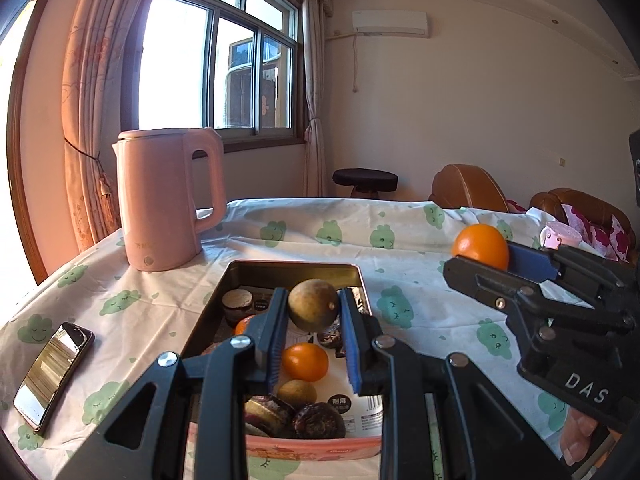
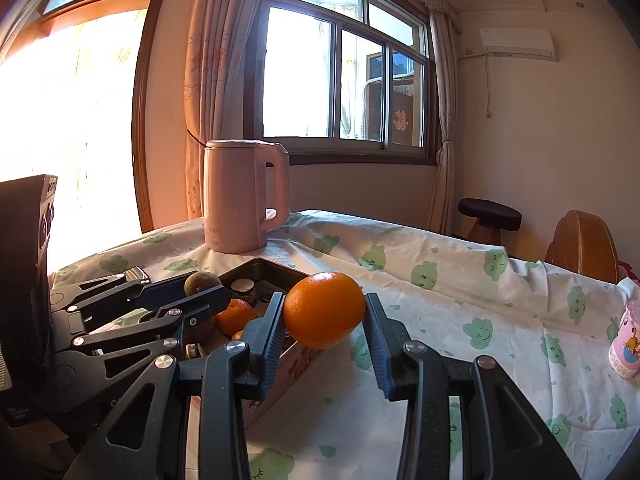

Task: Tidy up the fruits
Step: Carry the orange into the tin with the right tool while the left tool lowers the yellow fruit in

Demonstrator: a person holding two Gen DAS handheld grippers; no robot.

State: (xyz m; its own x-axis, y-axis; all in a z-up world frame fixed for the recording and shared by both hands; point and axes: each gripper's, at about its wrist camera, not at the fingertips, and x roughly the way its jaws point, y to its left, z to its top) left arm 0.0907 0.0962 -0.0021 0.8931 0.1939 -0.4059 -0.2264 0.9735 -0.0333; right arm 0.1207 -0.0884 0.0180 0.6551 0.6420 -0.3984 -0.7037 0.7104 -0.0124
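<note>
Two claws grip fruit near the tin (image 1: 352, 276): the left claw (image 1: 314, 312) clamps a brown-green fruit (image 1: 313, 306) above it, the right claw (image 2: 326, 312) an orange (image 2: 325, 310) beside it.

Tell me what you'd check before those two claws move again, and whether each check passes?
1. Left gripper shut on the brown fruit: ok.
2. Right gripper shut on the orange: ok.
3. Brown fruit held above the tin: ok.
4. Orange over the tin: not ok; it hangs past the tin's edge, above the tablecloth.
5. Free space in the tin: ok, its far end looks bare.
6. Kettle away from both grippers: ok.
</note>
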